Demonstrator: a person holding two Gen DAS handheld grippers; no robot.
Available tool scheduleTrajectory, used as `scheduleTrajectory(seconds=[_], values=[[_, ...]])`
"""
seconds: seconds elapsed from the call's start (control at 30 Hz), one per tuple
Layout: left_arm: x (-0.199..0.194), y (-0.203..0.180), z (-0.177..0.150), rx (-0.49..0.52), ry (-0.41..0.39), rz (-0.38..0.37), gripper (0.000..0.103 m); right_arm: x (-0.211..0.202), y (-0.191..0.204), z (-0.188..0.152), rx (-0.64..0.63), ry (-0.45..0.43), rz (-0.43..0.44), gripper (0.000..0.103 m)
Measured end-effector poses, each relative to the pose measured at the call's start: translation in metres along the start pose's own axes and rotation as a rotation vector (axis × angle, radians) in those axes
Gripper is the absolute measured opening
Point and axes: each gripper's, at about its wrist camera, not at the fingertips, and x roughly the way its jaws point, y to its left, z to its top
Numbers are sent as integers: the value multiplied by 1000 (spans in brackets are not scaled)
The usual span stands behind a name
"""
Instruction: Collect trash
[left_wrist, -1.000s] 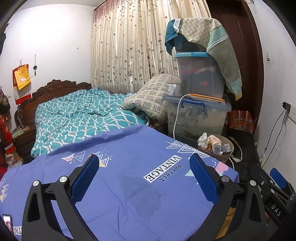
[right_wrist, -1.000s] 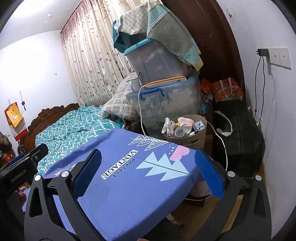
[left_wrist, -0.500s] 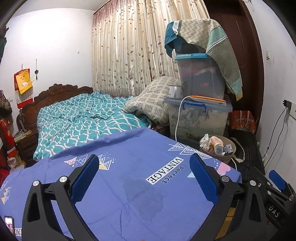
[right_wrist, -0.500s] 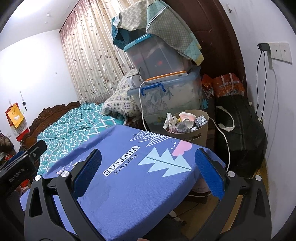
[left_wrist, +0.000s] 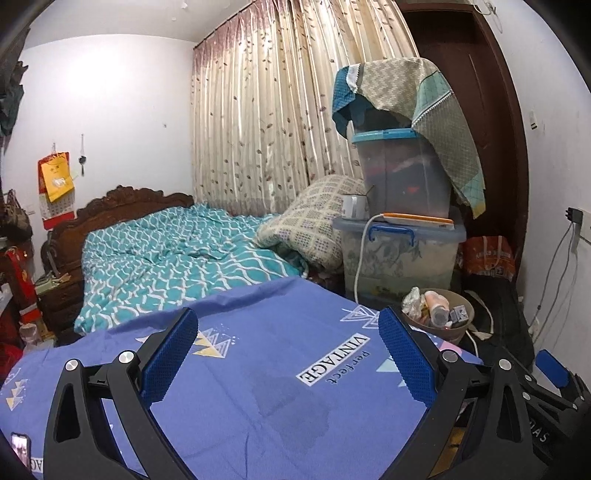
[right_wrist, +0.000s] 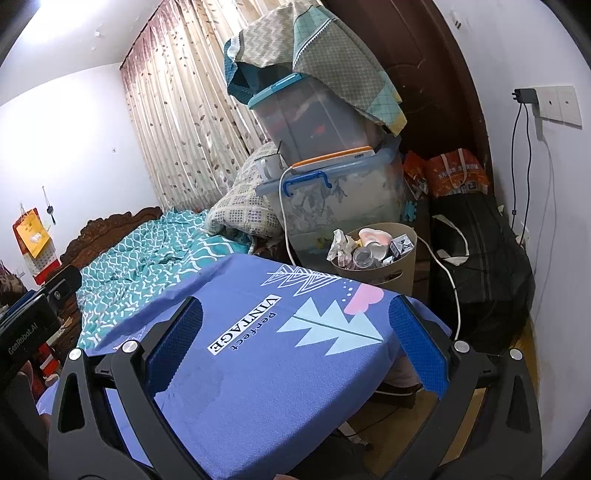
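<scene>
A tan waste bin (right_wrist: 391, 269) stands on the floor past the far corner of the table; it also shows in the left wrist view (left_wrist: 439, 325). It holds crumpled paper (right_wrist: 340, 245), a clear bottle (right_wrist: 364, 256), a pink-white wrapper (right_wrist: 373, 238) and small cartons (right_wrist: 400, 245). My left gripper (left_wrist: 288, 354) is open and empty above the blue "VINTAGE" tablecloth (left_wrist: 258, 387). My right gripper (right_wrist: 295, 350) is open and empty above the same cloth (right_wrist: 258, 369), nearer the bin. The right gripper's body shows at the left view's lower right (left_wrist: 550, 402).
Two stacked clear storage boxes (right_wrist: 332, 177) under a draped cloth stand behind the bin, with a white cable (right_wrist: 282, 206) hanging down. A black bag (right_wrist: 480, 258) lies by the right wall. A bed with a teal quilt (left_wrist: 177, 266) is to the left.
Both views have tilted up a little and the bin sits lower in frame. Both grippers stay open and empty.
</scene>
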Motion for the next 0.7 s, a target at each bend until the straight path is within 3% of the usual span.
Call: scheduleTrajectory(seconds=[0.43, 0.7], values=[[3, -2, -4, 10, 45, 17, 94, -5, -2, 4, 5, -24, 3, 100], [-1, -4, -4, 24, 29, 10, 94, -2, -2, 2, 6, -17, 6, 100]])
